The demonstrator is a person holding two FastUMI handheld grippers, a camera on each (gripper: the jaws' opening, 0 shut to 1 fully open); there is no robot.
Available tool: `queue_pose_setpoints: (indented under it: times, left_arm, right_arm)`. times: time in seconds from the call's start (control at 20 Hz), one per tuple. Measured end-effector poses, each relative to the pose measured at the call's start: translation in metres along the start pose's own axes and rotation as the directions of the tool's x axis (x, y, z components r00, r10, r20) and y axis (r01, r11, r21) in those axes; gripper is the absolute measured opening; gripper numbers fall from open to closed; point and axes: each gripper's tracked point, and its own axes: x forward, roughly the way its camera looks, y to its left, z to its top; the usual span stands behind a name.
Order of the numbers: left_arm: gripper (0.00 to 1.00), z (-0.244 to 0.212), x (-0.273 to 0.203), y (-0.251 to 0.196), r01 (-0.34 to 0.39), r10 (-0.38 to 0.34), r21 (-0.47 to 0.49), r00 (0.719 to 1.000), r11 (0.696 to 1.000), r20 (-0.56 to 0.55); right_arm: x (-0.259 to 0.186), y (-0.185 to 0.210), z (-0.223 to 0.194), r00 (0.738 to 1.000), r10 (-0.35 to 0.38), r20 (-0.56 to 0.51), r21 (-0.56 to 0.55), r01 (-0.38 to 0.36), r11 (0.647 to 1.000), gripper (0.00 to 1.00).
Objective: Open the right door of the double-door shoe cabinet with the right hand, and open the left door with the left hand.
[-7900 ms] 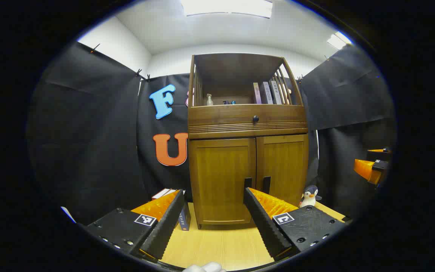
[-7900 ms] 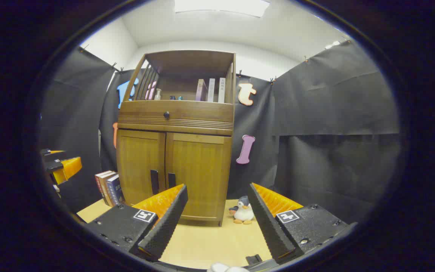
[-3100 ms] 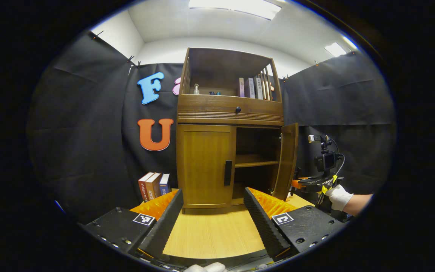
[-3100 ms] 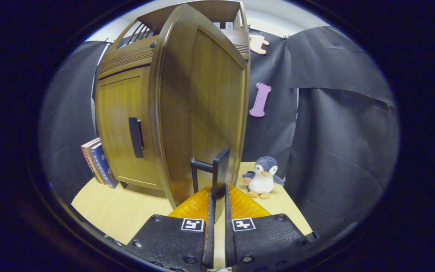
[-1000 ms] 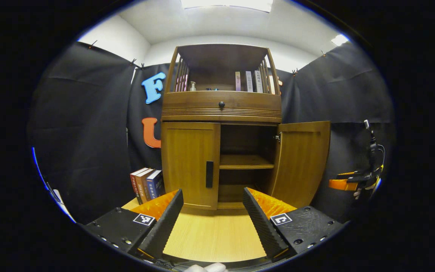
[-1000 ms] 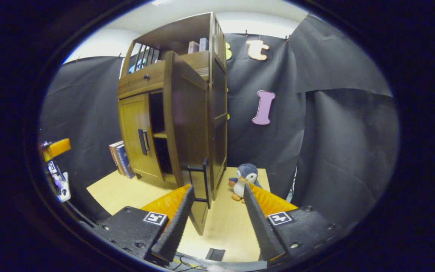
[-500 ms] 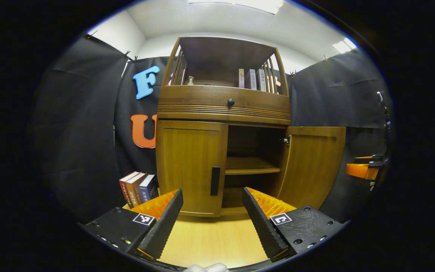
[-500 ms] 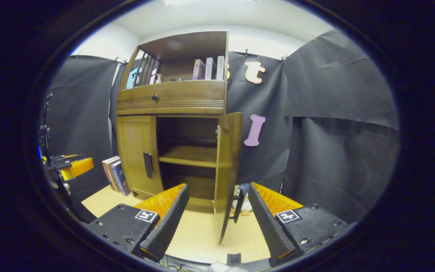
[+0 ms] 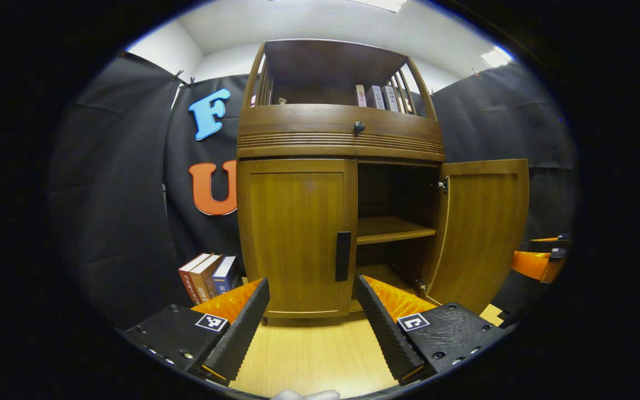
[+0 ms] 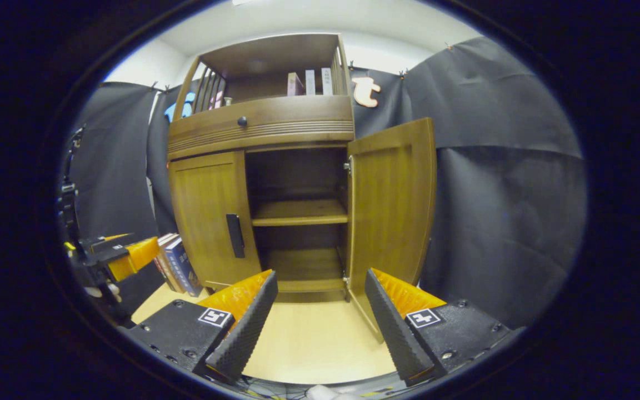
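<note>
1. The shoe cabinet (image 9: pixel 342 139) stands on the pale wood floor (image 9: pixel 314 361) against the black cloth, its right door (image 9: pixel 481 233) swung wide on its hinges, wider than half a second ago, baring an inner shelf (image 9: pixel 392 229).
2. The left door (image 9: pixel 295 236) remains closed, its dark handle (image 9: pixel 343 256) untouched.
3. The left gripper (image 9: pixel 313 322) has drawn closer to that door, fingers spread apart, holding nothing, the handle just above the gap between them.
4. The right gripper (image 10: pixel 321 319), also spread and empty, has pulled back from the right door (image 10: pixel 389 211) and now faces the open compartment.
5. Books (image 9: pixel 209 275) lean beside the cabinet's left side.
</note>
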Motion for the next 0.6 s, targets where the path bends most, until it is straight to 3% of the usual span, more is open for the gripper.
queue_pose_setpoints:
  times: [0.2, 0.6]
  left_arm:
    - [0.95, -0.002, 0.052, -0.023, 0.063, -0.063, -0.024, 0.998, 0.998, 0.019]
    - [0.95, -0.031, 0.177, -0.053, 0.07, -0.069, -0.011, 0.997, 0.998, 0.025]
  right_arm:
    - [-0.003, -0.001, 0.012, 0.999, -0.043, 0.003, -0.032, 0.043, 0.999, 1.0]
    - [-0.002, -0.011, 0.021, 0.991, -0.13, -0.026, -0.074, 0.128, 0.989, 1.0]
